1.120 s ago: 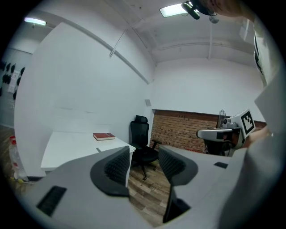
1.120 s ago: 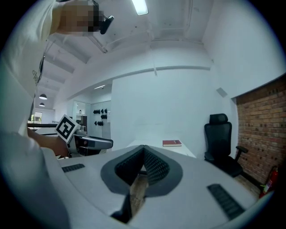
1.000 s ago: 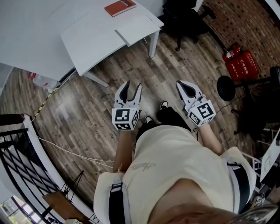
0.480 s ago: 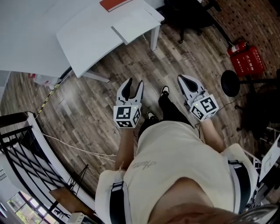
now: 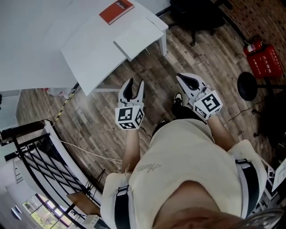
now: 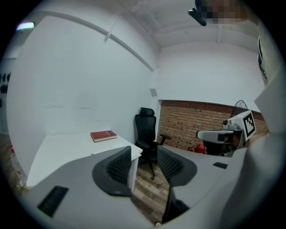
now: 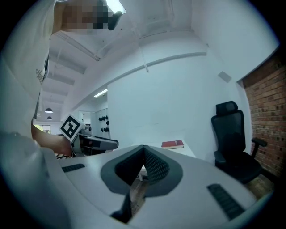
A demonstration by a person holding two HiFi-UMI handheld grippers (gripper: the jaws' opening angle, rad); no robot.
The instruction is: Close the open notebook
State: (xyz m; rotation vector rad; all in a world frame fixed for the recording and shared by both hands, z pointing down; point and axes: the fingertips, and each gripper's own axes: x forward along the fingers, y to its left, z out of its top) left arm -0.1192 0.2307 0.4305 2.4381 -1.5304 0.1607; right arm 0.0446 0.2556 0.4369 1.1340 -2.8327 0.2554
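On the desk [image 5: 89,53] ahead, what seems the open notebook [image 5: 137,36] lies unclosed. The left tongs [image 5: 135,83] are spread and empty, just narrowing slightly; the right tongs [image 5: 181,77] are pressed together.

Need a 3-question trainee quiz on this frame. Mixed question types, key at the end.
1. True or false: the red book lies on the floor.
2. Pick one. The open notebook is: A) on the white table, apart from the red book; B) under the red book; C) between a gripper's jaws.
3. Fill in: the gripper whose jaws stand apart is the ___ gripper.

Key
1. False: it lies on the table.
2. A.
3. Left. The left gripper has just been closing a little, but its jaws are still apart, with nothing between them. The right gripper has its jaws together, and it is empty.
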